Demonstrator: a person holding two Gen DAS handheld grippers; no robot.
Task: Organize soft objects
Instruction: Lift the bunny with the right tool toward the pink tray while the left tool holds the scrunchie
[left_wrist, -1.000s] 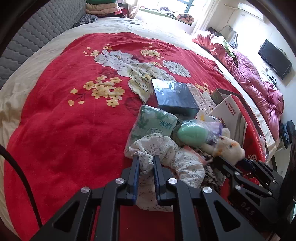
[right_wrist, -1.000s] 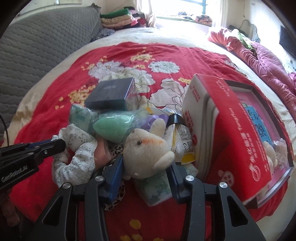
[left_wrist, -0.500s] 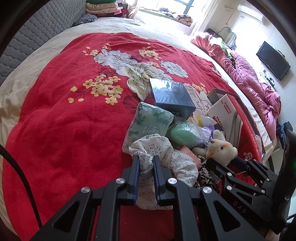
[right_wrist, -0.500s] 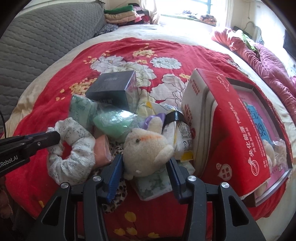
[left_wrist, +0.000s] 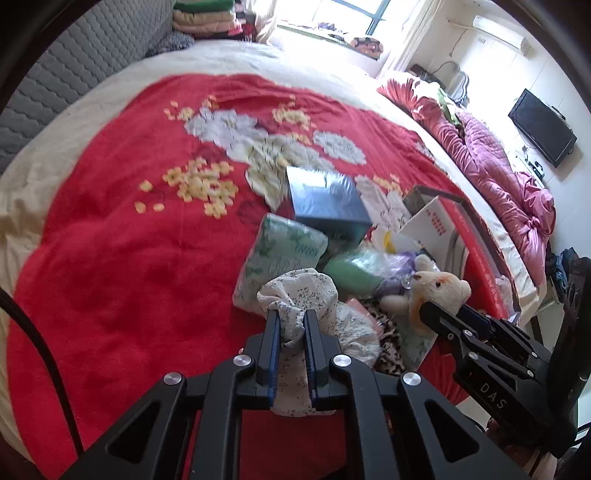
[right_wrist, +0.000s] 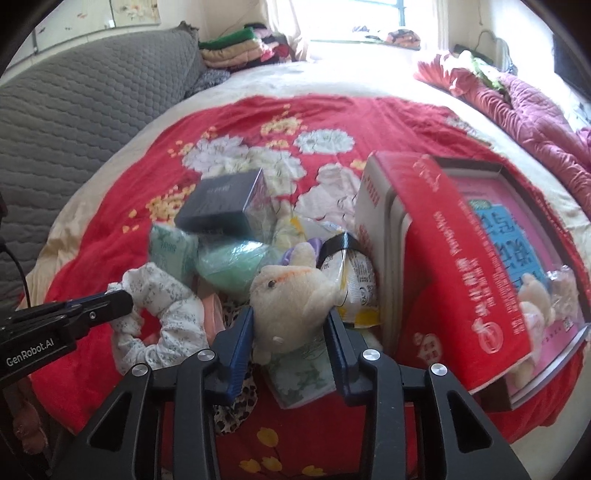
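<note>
**Red blanket, a heap of soft things, both grippers in it**

Red fleece with white and yellow flowers covers most of the bed: this blanket (left_wrist: 122, 258) carries everything, and its near edge is cut off behind the gripper bodies in both views. Toward the blanket's right edge stands a red carton (right_wrist: 454, 258), tilted, its far end and lower corner running out of the right wrist view; the print on it is smeared by blur. Near the blanket's middle a dark blue box (left_wrist: 325, 201) rests partly on a green tissue pack (left_wrist: 280, 254), whose lower edge is hidden under cloth. A green pouch (right_wrist: 232, 269) in clear wrap lies behind the toys, its outline hard to make out.

The white floral scrunchie (left_wrist: 310, 295) lies at the heap's left side, nearest the blanket's near edge. The left gripper (left_wrist: 291, 325) is clamped tight on a fold of it, cloth bunched between the two blue pads and hanging below them. The cream plush toy (right_wrist: 291, 299) sits at the front of the heap, between the scrunchie and the carton. The right gripper (right_wrist: 290, 328) straddles it, jaws closing, both pads against its flanks; the toy's lower body is hidden by them. Leopard-print fabric (right_wrist: 236, 406) shows only as a scrap under the right gripper.
</note>
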